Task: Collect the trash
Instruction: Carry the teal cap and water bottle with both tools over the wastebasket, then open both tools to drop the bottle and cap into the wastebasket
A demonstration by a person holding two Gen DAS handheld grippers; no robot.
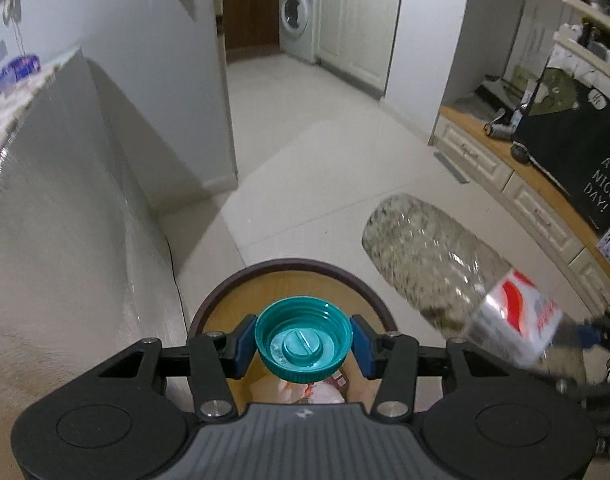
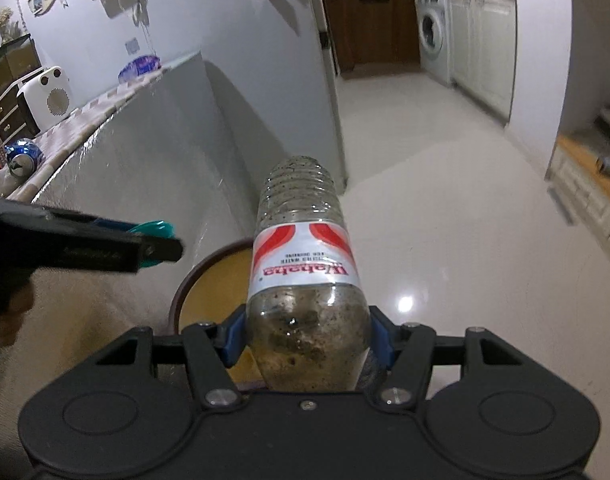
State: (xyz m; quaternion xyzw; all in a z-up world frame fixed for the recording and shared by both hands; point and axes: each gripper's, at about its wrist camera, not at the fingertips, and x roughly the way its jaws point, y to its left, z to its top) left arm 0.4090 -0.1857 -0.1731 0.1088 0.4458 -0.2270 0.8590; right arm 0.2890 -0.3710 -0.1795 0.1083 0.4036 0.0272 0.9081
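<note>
My left gripper [image 1: 303,340] is shut on a teal bottle cap [image 1: 303,340], open side up, and holds it over a round bin [image 1: 289,268] with a dark rim and yellow inside. Wrappers [image 1: 309,390] lie in the bin. My right gripper [image 2: 308,336] is shut on a dirty clear plastic bottle [image 2: 305,240] with a red and white label, held near its base, above the bin's right edge [image 2: 201,276]. The bottle also shows in the left wrist view [image 1: 445,264]. The left gripper [image 2: 145,240] with the cap shows in the right wrist view.
A grey counter wall [image 1: 85,200] runs along the left, close to the bin. A crushed blue can [image 2: 23,158] and a blue wrapper [image 2: 139,67] lie on its top. White tiled floor [image 1: 325,140] stretches ahead. Low cabinets [image 1: 525,196] line the right.
</note>
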